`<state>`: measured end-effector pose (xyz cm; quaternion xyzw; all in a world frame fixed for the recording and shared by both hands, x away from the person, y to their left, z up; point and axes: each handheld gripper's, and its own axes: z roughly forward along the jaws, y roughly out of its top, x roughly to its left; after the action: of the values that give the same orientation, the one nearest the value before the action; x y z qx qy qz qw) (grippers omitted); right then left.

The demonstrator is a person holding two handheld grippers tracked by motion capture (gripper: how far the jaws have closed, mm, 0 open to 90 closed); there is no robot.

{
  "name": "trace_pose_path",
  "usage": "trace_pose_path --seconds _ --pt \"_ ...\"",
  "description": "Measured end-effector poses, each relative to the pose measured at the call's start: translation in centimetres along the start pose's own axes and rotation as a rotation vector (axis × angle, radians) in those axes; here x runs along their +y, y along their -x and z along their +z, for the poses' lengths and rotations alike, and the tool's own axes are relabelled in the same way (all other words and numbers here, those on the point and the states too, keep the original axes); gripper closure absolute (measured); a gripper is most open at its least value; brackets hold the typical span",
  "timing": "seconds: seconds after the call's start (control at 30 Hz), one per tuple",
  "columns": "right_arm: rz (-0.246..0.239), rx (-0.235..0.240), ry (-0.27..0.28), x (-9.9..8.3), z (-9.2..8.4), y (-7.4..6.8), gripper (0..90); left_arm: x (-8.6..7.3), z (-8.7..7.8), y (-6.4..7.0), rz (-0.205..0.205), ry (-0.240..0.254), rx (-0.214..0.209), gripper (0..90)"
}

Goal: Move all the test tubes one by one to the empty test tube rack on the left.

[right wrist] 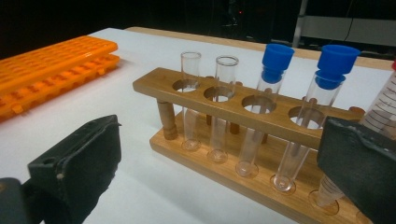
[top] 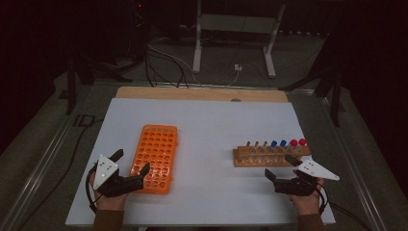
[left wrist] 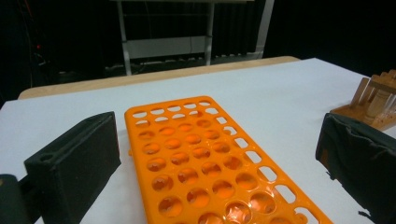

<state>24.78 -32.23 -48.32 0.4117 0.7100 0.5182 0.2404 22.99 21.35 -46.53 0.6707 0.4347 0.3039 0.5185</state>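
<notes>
Partly cropped: wooden rack (left wrist: 373,100), frame edge.

two racks (top: 156,156) (top: 269,155), seven tubes (top: 274,144)

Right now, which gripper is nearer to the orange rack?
Left. The left gripper sits at the orange rack, jaws open around its near corner; the right gripper is across the table by the wooden rack.

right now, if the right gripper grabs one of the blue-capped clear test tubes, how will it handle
The blue-capped clear test tube looks thin-walled and smooth, so probably fragile and slippery. It leans loosely in the wooden rack, so it should lift out easily. Laid flat, the round body would likely roll.
</notes>
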Motion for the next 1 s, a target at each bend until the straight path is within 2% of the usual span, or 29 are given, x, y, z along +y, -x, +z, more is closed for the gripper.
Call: trace_pose_path --seconds 0.37,0.5,0.67,0.8,0.87,0.93,1.0 --pt "0.000 0.004 -0.001 0.7 -0.3 -0.5 0.2 -0.1 -0.1 -0.2 -0.024 0.001 0.036 0.4" --pt "0.024 0.014 0.001 1.8 -1.0 -0.4 0.2 -0.1 0.0 -0.1 -0.025 -0.004 0.028 0.4" --pt "0.012 0.010 0.013 3.4 -1.5 -0.2 5.5 -0.1 0.1 0.2 -0.009 -0.008 0.026 0.4" --pt "-0.005 -0.015 0.020 4.8 -1.9 0.1 10.6 -0.2 0.3 0.1 -0.014 -0.018 0.026 0.4" --pt "-0.025 -0.047 0.020 6.0 -2.1 0.7 13.6 -0.3 0.4 0.1 -0.019 -0.021 0.028 0.4" --pt "-0.024 -0.076 0.016 6.6 -2.2 1.1 16.2 -0.3 0.4 0.1 -0.018 -0.020 0.029 0.4" --pt "-0.013 -0.117 0.007 7.1 -2.2 1.8 22.4 -0.3 0.3 0.2 -0.018 -0.018 0.030 0.4"
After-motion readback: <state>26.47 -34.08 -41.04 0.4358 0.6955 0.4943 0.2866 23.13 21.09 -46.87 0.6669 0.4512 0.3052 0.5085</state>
